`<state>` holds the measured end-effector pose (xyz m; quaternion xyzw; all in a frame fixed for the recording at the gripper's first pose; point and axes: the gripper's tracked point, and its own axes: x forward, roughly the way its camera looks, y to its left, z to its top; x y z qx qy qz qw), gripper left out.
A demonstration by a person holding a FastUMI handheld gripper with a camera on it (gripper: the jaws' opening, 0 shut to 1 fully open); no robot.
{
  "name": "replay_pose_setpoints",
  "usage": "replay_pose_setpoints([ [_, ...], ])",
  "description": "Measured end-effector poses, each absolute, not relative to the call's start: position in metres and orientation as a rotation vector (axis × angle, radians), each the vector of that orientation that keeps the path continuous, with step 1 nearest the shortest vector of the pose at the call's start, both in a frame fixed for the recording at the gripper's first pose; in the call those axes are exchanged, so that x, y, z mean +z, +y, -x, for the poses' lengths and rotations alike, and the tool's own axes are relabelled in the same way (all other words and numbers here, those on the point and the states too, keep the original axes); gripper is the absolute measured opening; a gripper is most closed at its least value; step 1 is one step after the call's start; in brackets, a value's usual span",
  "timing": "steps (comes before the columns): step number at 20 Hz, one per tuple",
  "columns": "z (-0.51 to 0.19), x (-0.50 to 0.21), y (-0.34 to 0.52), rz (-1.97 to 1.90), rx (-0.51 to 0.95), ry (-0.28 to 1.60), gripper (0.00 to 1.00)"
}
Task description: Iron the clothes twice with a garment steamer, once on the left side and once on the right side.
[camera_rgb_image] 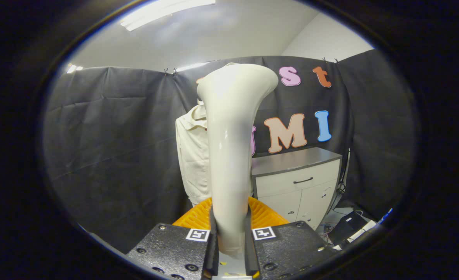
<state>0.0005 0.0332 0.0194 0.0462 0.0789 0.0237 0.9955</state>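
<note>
1. Steamer (231, 155): a smooth, glossy cream-white handle that rises upright from between the gripper's fingers and widens at the top into a flared head, which tips over toward the right.
2. Its lower end sits in the gap between the two fingers, and both fingers (213, 233) press against its sides, so the gripper (230, 237) is clamped on the steamer.
3. The gripper points forward and roughly level, with the steamer standing straight up in front of the camera.
4. A beige shirt (192, 155) hangs beyond the steamer against the black cloth wall; its collar and left side show, while the rest is hidden behind the handle.
5. An orange ribbed thing (198, 216) lies just ahead of the fingers, below the shirt; what it is cannot be told.
6. A white cabinet (297, 182) with a grey top and dark handle stands to the right of the shirt, apart from the steamer.
</note>
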Motion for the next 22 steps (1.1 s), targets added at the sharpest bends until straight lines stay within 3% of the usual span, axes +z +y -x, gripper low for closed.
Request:
replay_pose_setpoints([
  [22, -0.024, 0.008, 0.031, -0.097, 0.017, 0.194, 0.26],
])
